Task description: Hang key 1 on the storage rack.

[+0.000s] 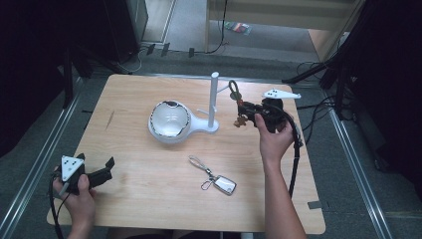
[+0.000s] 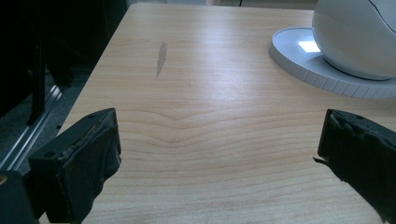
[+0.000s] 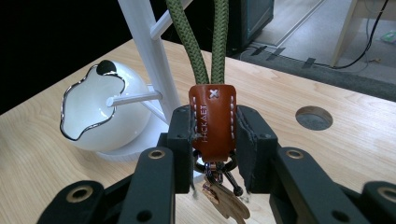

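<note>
From the high view we see the right gripper (image 1: 245,110) held up beside the white stand (image 1: 214,102), gripping a keychain (image 1: 238,107) whose green cord loop rises toward one of the stand's pegs. The white bowl (image 1: 169,120) sits on the stand's round base, left of the post. A second keychain (image 1: 215,178) with a silver tag lies flat on the wooden table (image 1: 139,199), nearer the person and well apart from the stand. The left gripper (image 1: 102,174) rests low at the near left corner of the table, its jaws spread with nothing between them.

In the left gripper view we look across bare wood between two widely parted black jaws; the bowl (image 2: 359,37) and the ridged base under it stand far off at the upper right.

In the right gripper view we find the jaws clenched on the keychain's brown leather tab (image 3: 212,121), one pad pressing each side. The green cord (image 3: 198,42) runs up out of the tab beside the stand's post (image 3: 149,51), and a metal ring with small charms hangs below. The bowl (image 3: 105,114) is behind, to the left.
</note>
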{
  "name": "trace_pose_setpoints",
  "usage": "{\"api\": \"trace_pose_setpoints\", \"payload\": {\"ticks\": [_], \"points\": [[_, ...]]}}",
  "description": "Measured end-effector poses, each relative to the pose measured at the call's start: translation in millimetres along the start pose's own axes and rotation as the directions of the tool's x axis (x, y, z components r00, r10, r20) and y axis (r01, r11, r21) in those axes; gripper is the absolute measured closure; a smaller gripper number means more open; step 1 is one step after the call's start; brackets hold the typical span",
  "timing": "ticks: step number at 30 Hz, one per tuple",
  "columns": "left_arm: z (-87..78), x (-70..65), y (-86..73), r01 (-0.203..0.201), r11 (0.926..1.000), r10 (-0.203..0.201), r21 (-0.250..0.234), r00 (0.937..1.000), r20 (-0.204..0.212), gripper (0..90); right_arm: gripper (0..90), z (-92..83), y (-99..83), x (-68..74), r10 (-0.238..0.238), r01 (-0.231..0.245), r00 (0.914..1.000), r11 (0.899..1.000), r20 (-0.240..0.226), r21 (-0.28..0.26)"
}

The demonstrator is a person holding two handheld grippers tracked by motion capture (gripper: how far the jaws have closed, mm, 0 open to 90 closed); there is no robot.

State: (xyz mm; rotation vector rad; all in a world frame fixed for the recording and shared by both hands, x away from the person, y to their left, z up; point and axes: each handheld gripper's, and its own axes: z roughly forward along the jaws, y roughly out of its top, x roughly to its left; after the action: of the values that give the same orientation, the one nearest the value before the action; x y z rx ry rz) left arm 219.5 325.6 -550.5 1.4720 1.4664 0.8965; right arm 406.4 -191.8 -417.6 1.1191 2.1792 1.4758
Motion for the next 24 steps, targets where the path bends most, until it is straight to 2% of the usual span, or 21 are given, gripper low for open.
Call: {"api": "trace_pose_setpoints", "payload": {"ticks": [10,24], "points": [[-1.2,0.1,-0.4,0.001,1.0000,-0.001,-0.001,1.0000,-0.001,0.0,70.2,10.4,1.3,3.1,-0.007,0.007,0.9999,1.000,-0.008,0.016],[-0.6,-0.5,-0.2,-0.008,1.0000,0.008,0.004,1.0000,-0.004,0.0,69.6,26.4,-4.7,9.2,-0.028,0.030,0.9992,0.997,-0.028,0.072]]}}
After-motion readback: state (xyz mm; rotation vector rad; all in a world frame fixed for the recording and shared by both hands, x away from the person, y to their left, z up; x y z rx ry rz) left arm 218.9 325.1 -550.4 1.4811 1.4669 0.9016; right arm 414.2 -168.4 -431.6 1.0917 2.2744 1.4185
